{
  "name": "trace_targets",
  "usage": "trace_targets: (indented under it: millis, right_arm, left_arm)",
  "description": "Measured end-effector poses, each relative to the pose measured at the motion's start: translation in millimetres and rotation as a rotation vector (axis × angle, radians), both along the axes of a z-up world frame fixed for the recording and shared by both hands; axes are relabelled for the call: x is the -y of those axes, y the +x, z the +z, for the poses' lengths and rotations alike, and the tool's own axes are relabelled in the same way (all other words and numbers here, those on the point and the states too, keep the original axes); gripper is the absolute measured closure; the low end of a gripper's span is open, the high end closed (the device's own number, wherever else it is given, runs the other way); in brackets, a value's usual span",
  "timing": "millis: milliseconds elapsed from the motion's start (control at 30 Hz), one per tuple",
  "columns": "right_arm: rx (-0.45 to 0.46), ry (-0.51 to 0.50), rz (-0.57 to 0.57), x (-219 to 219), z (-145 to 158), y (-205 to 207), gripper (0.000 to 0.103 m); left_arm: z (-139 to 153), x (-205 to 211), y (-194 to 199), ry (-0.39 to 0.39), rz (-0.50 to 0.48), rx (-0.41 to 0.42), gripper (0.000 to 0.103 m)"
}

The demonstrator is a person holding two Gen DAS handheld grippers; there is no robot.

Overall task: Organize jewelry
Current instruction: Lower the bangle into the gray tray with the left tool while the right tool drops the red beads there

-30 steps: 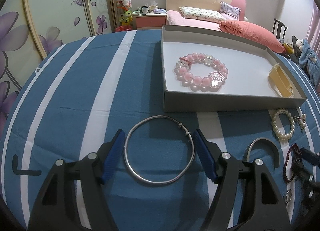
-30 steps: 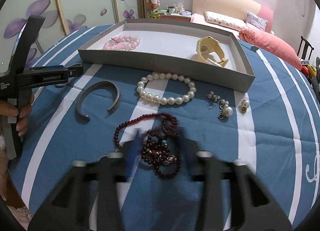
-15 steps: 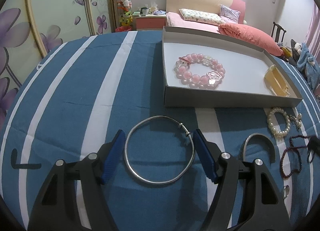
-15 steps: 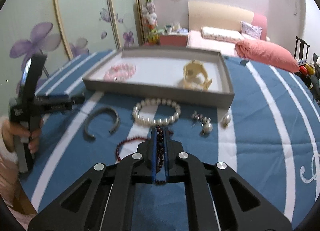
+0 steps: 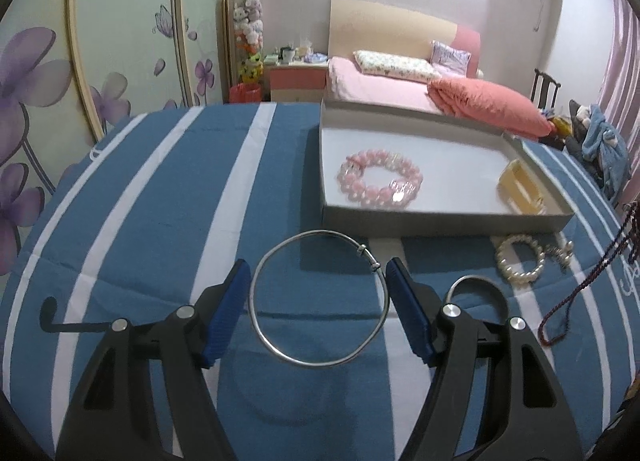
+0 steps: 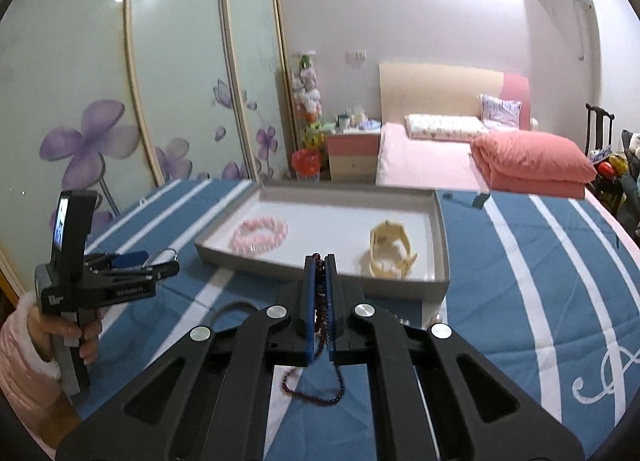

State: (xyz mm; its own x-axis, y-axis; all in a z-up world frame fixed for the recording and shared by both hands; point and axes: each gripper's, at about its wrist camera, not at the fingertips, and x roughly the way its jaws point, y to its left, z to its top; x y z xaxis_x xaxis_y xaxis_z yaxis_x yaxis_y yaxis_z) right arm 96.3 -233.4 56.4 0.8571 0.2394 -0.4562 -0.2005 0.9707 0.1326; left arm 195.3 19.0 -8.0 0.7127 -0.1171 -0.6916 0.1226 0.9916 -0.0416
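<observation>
My left gripper (image 5: pixel 317 266) holds a thin silver bangle (image 5: pixel 253 317) across its blue pads, lifted just off the blue striped cloth (image 5: pixel 160 221). In the right wrist view the left gripper (image 6: pixel 160 261) hangs in the air with the bangle. My right gripper (image 6: pixel 320 259) is shut on a dark red bead necklace (image 6: pixel 316 397), whose loop dangles under the jaws. The necklace (image 5: pixel 580 289) also hangs at the right edge of the left wrist view. Ahead lies the grey tray (image 5: pixel 440 221) with a pink bead bracelet (image 5: pixel 368 197) and a yellow bangle (image 5: pixel 520 189).
A pearl bracelet (image 5: pixel 520 280), a grey cuff (image 5: pixel 476 281) and pearl earrings (image 5: pixel 560 253) lie on the cloth before the tray. A person's hand (image 6: pixel 80 337) in a pink sleeve grips the left tool. A bed and wardrobe doors stand beyond.
The right gripper closed on the red necklace and rose with it, tilting up toward the tray. The left gripper rose a little with the bangle still between its pads.
</observation>
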Motion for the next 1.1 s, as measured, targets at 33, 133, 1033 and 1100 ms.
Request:
trace_targets:
  millis: [33, 133, 1033, 1100]
  right_arm:
    - [0.012, 0.003, -0.001, 0.9, 3.8, -0.4, 0.098]
    - [0.051, 0.014, -0.009, 3.7, 14.6, -1.8, 0.098]
    - [0.302, 0.065, -0.095, 14.7, 49.5, 11.4, 0.098]
    - [0.304, 0.074, -0.100, 15.4, 48.7, 16.1, 0.098]
  left_arm:
    - [4.2, 0.2, -2.0, -0.003, -0.001, 0.013, 0.035]
    - [15.0, 1.2, -8.2, -0.007, -0.004, 0.053, 0.035]
    - [77.2, 51.2, -34.3, 0.028, 0.000, 0.428, 0.035]
    - [77.0, 56.5, -30.5, 0.030, -0.008, 0.432, 0.035]
